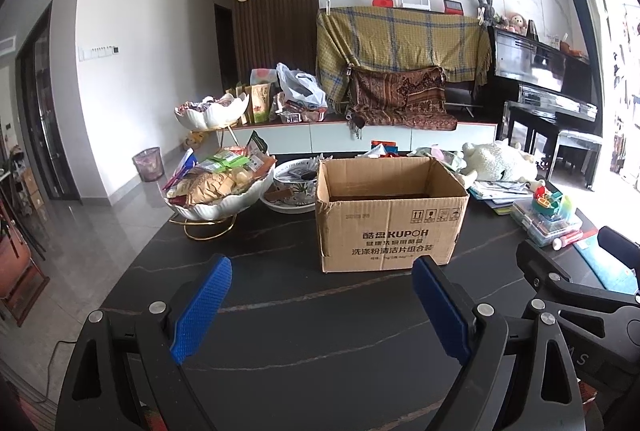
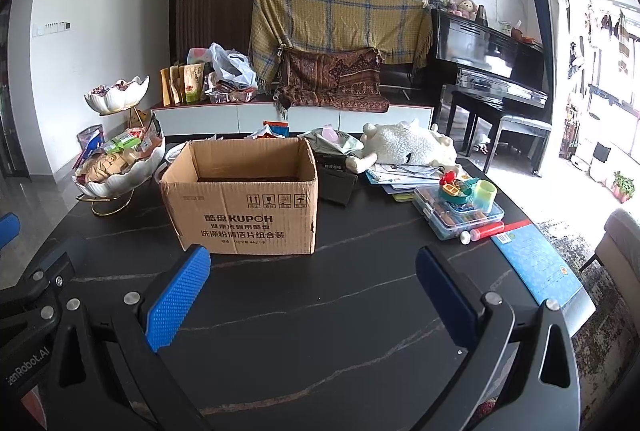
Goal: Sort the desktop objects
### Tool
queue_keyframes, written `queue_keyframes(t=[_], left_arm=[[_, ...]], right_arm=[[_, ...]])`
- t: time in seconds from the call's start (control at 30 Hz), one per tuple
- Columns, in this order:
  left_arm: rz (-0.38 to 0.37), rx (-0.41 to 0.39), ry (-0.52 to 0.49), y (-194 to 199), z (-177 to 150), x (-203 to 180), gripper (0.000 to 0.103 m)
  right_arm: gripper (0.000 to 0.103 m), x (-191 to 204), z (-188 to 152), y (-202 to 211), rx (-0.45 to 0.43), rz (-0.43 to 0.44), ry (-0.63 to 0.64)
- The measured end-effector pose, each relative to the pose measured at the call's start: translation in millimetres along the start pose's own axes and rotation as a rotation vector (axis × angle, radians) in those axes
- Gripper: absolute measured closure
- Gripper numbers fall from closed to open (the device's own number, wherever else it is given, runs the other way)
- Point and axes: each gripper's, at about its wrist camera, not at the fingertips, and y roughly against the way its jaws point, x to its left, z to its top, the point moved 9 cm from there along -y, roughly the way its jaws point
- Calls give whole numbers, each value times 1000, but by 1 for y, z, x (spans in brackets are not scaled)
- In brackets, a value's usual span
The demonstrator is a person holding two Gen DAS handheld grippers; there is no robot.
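An open cardboard box (image 1: 390,215) (image 2: 244,201) stands on the dark marble table (image 1: 304,327) (image 2: 320,311), its flaps up. To its right lie a white plush toy (image 2: 404,145), papers and booklets (image 2: 400,177), a clear plastic case (image 2: 460,217) with a toy and a green cup (image 2: 485,195) on top, a red tube (image 2: 482,232) and a blue book (image 2: 536,263). My left gripper (image 1: 322,271) is open and empty, short of the box. My right gripper (image 2: 313,263) is likewise open and empty, in front of the box's right corner.
A two-tier white bowl stand (image 1: 218,191) (image 2: 120,167) full of snacks sits left of the box, with a patterned bowl (image 1: 292,187) beside it. A dark pouch (image 2: 340,183) lies right of the box. Behind are a TV cabinet, a piano (image 2: 488,71) and a bench.
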Motion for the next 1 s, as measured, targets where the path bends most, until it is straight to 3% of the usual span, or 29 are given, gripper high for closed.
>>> queue_keyframes(t=[1.0], left_arm=[[-41,30,17,-9,-5,1,14]], right_arm=[[1,2,-2,-5,11,-16,20]])
